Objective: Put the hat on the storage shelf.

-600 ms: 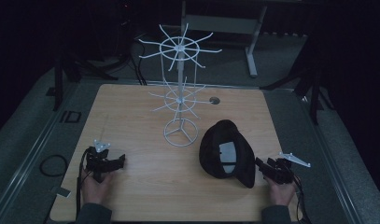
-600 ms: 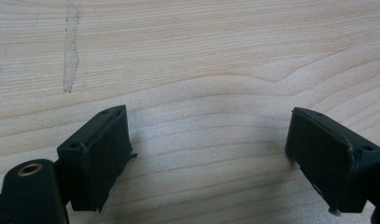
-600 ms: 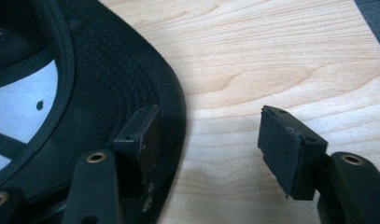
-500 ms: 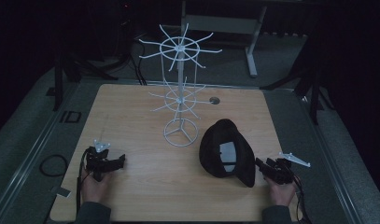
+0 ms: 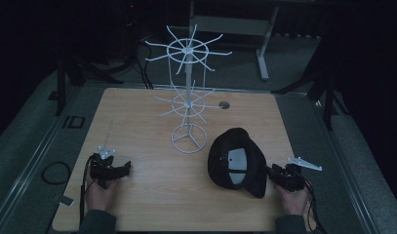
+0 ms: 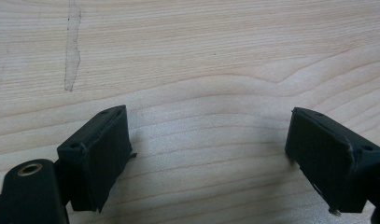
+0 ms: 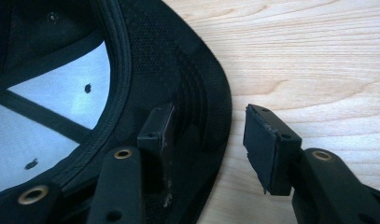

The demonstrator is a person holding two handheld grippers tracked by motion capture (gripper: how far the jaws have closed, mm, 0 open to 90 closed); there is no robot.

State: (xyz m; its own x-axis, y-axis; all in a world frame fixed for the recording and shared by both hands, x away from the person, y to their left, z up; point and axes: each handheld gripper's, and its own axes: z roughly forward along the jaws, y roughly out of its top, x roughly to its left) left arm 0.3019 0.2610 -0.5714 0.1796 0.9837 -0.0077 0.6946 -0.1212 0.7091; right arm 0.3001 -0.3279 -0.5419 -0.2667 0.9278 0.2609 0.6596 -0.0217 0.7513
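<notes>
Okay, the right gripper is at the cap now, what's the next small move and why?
Probably close the right gripper on the cap: its jaws stand open with the brim's edge between them, one jaw over the brim, the other over bare table. The left gripper is open over bare wood.

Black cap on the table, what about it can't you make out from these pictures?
- Black baseball cap, high view: it lies upside down, so its outer front is hidden against the light wooden table.
- Right gripper view: the crown is cut off by the left and top edges.
- Right claw: one jaw over the brim, one beside it, still apart; any contact with the brim is unclear.
- High view: lining details too small and dim.
</notes>
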